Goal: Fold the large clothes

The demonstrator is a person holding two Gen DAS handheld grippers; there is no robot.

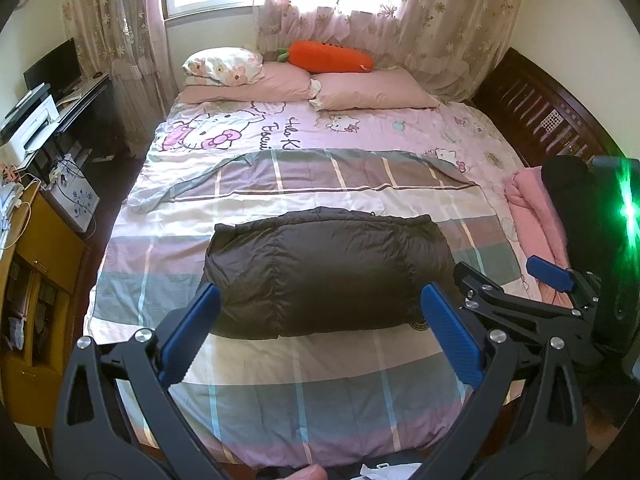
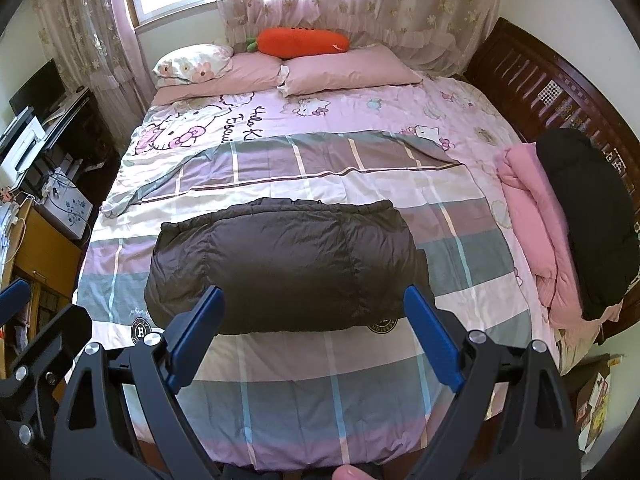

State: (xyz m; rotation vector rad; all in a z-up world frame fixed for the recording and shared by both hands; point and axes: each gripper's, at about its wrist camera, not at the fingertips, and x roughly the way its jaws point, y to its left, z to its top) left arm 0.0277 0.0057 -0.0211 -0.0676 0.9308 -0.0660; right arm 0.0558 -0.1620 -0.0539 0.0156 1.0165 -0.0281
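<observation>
Jacket (image 1: pixel 324 272) on the bed (image 1: pixel 320 392) looks puffy, slippery, best pinched at its corners; both claws (image 1: pixel 320 330) (image 2: pixel 314 332) gape empty.

- The near edge of the dark puffy jacket (image 2: pixel 280 268) hides behind the blue fingers (image 2: pixel 432 336) of the right gripper.
- A round badge (image 2: pixel 383 325) peeks out from under the jacket; its words are too small to read.
- The black coat (image 2: pixel 592 220) covers part of the pink blanket (image 2: pixel 532 220).
- A green glare (image 1: pixel 628 208) blurs the right gripper's body.
</observation>
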